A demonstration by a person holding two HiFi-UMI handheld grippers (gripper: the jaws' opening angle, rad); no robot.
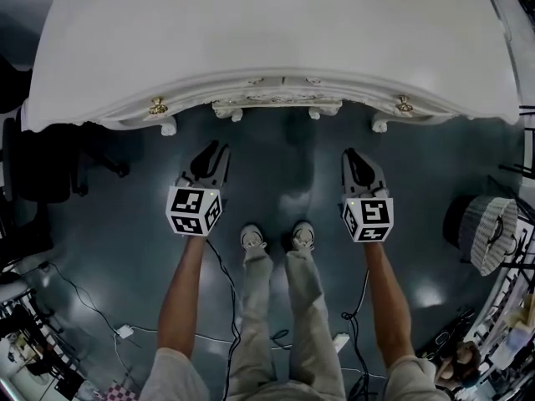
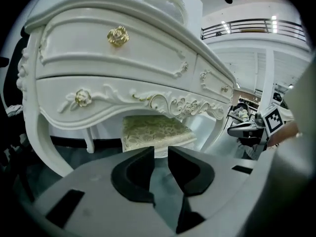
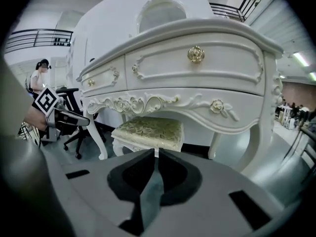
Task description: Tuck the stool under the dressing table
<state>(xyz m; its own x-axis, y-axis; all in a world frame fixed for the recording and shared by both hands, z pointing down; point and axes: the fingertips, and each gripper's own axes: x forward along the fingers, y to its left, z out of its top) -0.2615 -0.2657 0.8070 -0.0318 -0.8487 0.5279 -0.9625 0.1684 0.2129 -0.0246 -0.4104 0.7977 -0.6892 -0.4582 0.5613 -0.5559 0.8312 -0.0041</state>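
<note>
The white dressing table [image 1: 276, 32] fills the top of the head view, with gold knobs on its carved front [image 2: 118, 36]. The stool [image 2: 155, 130], with a pale patterned cushion, stands under the table between its legs; the right gripper view shows the stool [image 3: 148, 130] too. From the head view the table top hides it. My left gripper [image 1: 209, 153] hangs over the floor in front of the table, its jaws a narrow gap apart with nothing between them [image 2: 161, 152]. My right gripper [image 1: 355, 159] hangs level with it, jaws closed together and empty [image 3: 156, 153].
A black office chair [image 1: 42, 157] stands left of the table. A striped basket [image 1: 489, 232] sits at the right. Cables and a plug [image 1: 125, 331] lie on the dark floor behind my feet [image 1: 278, 236]. A person [image 3: 37, 78] stands far off.
</note>
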